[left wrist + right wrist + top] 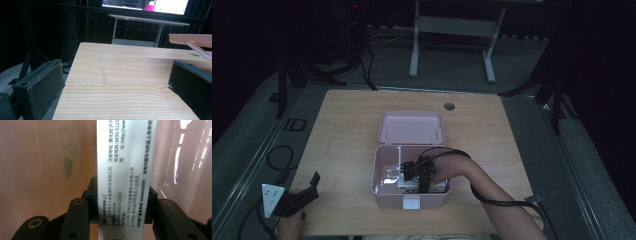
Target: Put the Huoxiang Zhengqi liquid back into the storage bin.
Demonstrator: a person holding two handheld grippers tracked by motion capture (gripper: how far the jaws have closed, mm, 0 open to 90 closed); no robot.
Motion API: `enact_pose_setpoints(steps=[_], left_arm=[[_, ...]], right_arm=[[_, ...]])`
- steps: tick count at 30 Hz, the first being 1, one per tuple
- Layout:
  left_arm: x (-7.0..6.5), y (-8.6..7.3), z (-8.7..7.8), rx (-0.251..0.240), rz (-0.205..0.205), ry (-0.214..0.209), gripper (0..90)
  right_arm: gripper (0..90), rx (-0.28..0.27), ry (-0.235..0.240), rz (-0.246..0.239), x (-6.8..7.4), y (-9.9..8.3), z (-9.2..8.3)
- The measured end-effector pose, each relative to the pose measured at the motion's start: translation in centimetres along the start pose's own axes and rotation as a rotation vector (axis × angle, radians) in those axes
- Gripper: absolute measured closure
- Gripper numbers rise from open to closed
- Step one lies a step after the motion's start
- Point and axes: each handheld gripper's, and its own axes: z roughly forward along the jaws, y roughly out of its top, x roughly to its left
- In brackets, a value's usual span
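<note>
Near the front left corner of the wooden tabletop (347, 150), the left hand-held gripper (307, 192) rests with its jaws apart around nothing. Toward the middle of the front edge stands a pink box (384, 192), lid (412, 127) open. Inside it, the right hand-held gripper (414, 172) is clamped on a white carton (125, 182) printed in Chinese, with "0433-5125633" and "4008000999". The room is dark; a second table's legs (414, 50) stand beyond.

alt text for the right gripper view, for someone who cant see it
The right gripper is shut on a white box printed with black Chinese text and phone numbers, seen edge on. Behind it are the pale pink walls of a storage case.
</note>
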Motion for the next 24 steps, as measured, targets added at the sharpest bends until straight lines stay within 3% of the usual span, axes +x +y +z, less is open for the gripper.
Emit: enact_pose_setpoints(steps=[6, 15, 21, 24], left_arm=[[0.0, 0.0, 0.0, 0.000, 0.000, 0.000, 0.2], [0.0, 0.0, 0.0, 0.001, -0.001, 0.001, 0.2], [0.0, 0.0, 0.0, 0.001, 0.001, 0.001, 0.2], [0.0, 0.0, 0.0, 0.001, 0.000, 0.001, 0.2]], right_arm=[[56.0, 0.001, 0.013, -0.005, 0.2, 0.0, -0.4], [48.9, -0.040, -0.021, -0.017, 0.8, -0.7, -3.2], [43.9, -0.098, -0.024, -0.013, 1.0, -1.7, -5.9], [38.1, -0.144, -0.048, -0.006, 0.9, -2.4, -7.4]])
